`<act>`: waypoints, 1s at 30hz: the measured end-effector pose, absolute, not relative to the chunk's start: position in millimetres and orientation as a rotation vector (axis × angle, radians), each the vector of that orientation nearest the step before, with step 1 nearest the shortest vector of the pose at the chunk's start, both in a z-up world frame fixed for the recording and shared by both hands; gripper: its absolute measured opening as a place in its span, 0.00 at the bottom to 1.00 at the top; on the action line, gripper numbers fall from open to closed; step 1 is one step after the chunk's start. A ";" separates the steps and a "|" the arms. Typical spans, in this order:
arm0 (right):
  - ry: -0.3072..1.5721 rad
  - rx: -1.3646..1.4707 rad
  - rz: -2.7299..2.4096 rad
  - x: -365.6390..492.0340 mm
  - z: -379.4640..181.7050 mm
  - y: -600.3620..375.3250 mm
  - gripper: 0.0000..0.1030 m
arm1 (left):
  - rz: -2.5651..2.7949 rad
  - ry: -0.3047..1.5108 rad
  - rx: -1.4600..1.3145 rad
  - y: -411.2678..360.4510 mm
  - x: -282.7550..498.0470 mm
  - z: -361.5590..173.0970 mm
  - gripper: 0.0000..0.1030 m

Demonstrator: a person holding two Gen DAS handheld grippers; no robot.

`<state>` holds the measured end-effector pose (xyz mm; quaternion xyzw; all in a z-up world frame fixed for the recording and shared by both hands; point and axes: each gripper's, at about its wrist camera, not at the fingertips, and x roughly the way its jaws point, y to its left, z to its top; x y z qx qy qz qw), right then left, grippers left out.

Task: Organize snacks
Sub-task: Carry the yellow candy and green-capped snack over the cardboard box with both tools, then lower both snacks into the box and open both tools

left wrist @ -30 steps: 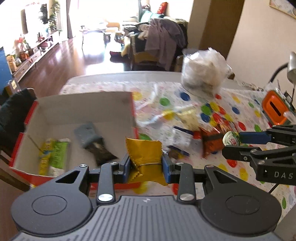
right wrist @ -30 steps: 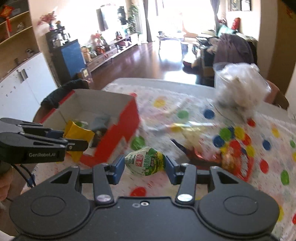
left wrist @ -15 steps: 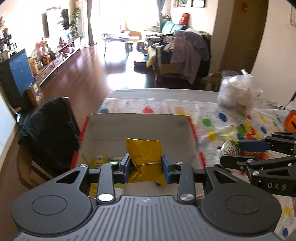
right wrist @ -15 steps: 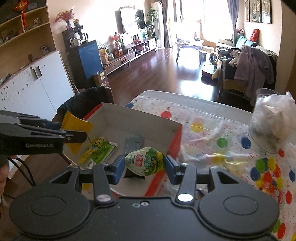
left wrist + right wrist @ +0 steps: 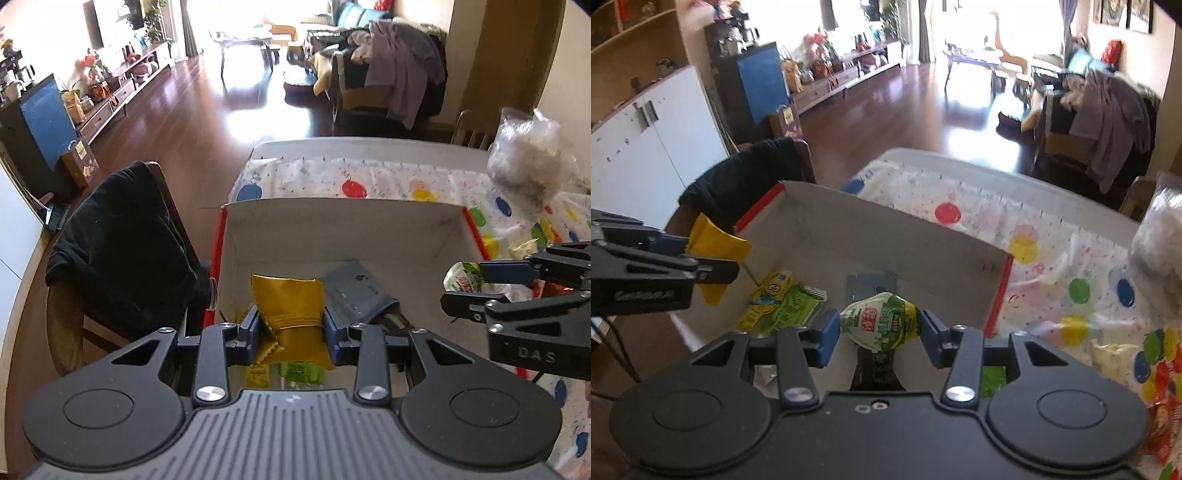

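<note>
My left gripper point(image 5: 291, 326) is shut on a gold snack packet point(image 5: 291, 306) and holds it over the red-edged cardboard box point(image 5: 332, 225). My right gripper point(image 5: 877, 332) is shut on a green-and-white snack packet point(image 5: 881, 319), also above the box point(image 5: 886, 232). In the box lie a grey packet point(image 5: 358, 293), a green packet point(image 5: 792, 306) and a yellow packet point(image 5: 772, 291). Each gripper shows in the other's view: the right one point(image 5: 476, 284) at the box's right side, the left one point(image 5: 709, 258) at its left side.
The box stands at the left end of a table with a polka-dot cloth point(image 5: 1052, 236). More snack packets point(image 5: 1160, 362) lie on the cloth to the right. A clear bag point(image 5: 528, 155) stands at the back right. A chair with a dark jacket point(image 5: 122, 236) is left of the table.
Both grippers have moved left from over the cloth and further over the box, each still holding its packet. The box now fills the middle of both views.
</note>
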<state>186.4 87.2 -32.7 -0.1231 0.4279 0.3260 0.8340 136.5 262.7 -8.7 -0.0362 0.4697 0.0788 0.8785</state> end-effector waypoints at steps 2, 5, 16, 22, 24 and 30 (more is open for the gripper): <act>0.924 -0.275 0.678 193.4 -43.3 95.6 0.45 | 0.169 0.991 -0.078 267.2 143.8 -14.5 0.33; 0.954 -0.288 0.677 203.3 -56.6 107.0 0.45 | 0.160 1.030 -0.079 272.3 157.6 -25.7 0.33; 1.041 -0.325 0.663 224.4 -91.6 134.9 0.45 | 0.131 1.132 -0.060 276.6 185.5 -59.5 0.33; 1.064 -0.338 0.656 226.6 -99.8 137.3 0.45 | 0.101 1.179 -0.059 273.8 193.4 -72.2 0.33; 1.077 -0.342 0.662 226.7 -102.0 137.3 0.45 | 0.087 1.194 -0.052 273.0 193.8 -75.0 0.33; 1.100 -0.338 0.665 225.7 -102.9 134.0 0.48 | 0.080 1.205 -0.040 270.0 194.8 -75.8 0.34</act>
